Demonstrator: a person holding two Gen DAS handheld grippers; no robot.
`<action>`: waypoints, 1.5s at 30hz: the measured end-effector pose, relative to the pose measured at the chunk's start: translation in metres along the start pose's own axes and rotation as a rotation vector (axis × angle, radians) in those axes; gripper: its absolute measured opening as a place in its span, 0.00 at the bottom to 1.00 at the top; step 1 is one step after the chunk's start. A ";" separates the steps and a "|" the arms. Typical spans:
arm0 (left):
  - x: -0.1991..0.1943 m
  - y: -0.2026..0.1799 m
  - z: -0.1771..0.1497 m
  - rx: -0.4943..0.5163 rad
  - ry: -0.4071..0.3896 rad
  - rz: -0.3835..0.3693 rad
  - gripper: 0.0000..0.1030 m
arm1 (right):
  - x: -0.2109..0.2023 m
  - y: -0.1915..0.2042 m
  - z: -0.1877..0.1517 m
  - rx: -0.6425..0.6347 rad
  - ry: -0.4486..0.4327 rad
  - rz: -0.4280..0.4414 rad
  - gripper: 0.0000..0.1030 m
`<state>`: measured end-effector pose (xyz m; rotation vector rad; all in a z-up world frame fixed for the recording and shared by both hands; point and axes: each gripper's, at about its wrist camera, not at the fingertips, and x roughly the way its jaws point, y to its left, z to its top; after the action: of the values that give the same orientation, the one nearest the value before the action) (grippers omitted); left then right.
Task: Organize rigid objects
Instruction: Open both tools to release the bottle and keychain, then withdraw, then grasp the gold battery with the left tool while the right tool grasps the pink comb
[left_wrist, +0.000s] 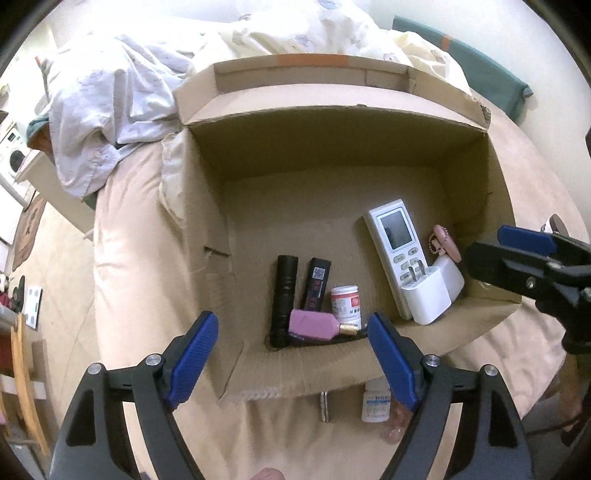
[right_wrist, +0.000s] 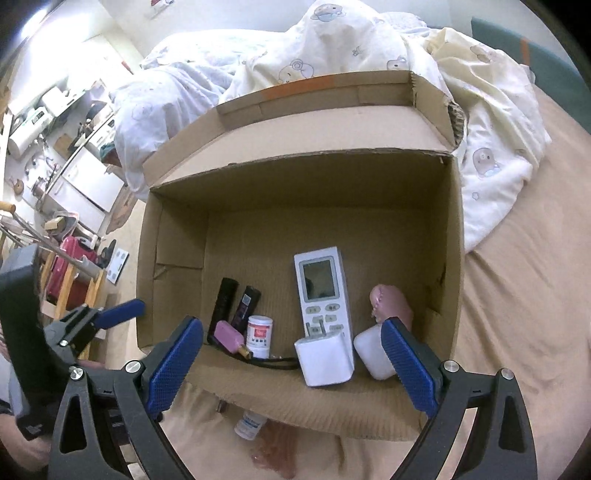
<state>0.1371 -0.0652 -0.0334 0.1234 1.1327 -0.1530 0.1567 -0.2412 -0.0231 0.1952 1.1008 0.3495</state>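
Observation:
An open cardboard box (left_wrist: 332, 147) (right_wrist: 177, 236) lies on the bed. Inside lie a white remote (left_wrist: 395, 240) (right_wrist: 323, 291), two white chargers (left_wrist: 428, 299) (right_wrist: 325, 358), a pink keychain (left_wrist: 445, 243) (right_wrist: 391, 302), a black flashlight (left_wrist: 282, 295) (right_wrist: 223, 302), a black stick (left_wrist: 316, 284) (right_wrist: 245, 306), a red-labelled white bottle (left_wrist: 345, 301) (right_wrist: 259, 334) and a pink bottle (left_wrist: 317, 325) (right_wrist: 231, 338). My left gripper (left_wrist: 291, 358) is open and empty above the box's near wall. My right gripper (right_wrist: 291, 365) is open and empty over the near wall; it also shows in the left wrist view (left_wrist: 517, 251).
A white blue-labelled bottle (left_wrist: 375, 402) (right_wrist: 249, 424), a thin metal piece (left_wrist: 325, 406) and a clear pinkish object (left_wrist: 395, 424) (right_wrist: 273, 450) lie on the beige sheet (left_wrist: 129, 258) before the box. A rumpled quilt (right_wrist: 332, 44) lies behind it. Furniture stands left of the bed.

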 end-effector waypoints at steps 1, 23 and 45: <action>-0.004 0.001 -0.002 -0.004 0.000 0.000 0.79 | -0.001 0.001 -0.002 0.000 0.002 0.002 1.00; -0.022 0.034 -0.069 -0.082 0.020 0.018 0.79 | -0.029 0.009 -0.077 0.024 0.058 -0.029 1.00; -0.005 0.034 -0.074 -0.114 0.070 -0.004 0.79 | -0.001 0.001 -0.094 0.082 0.176 -0.043 1.00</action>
<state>0.0754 -0.0187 -0.0593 0.0251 1.2083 -0.0873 0.0717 -0.2422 -0.0635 0.2163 1.2930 0.2867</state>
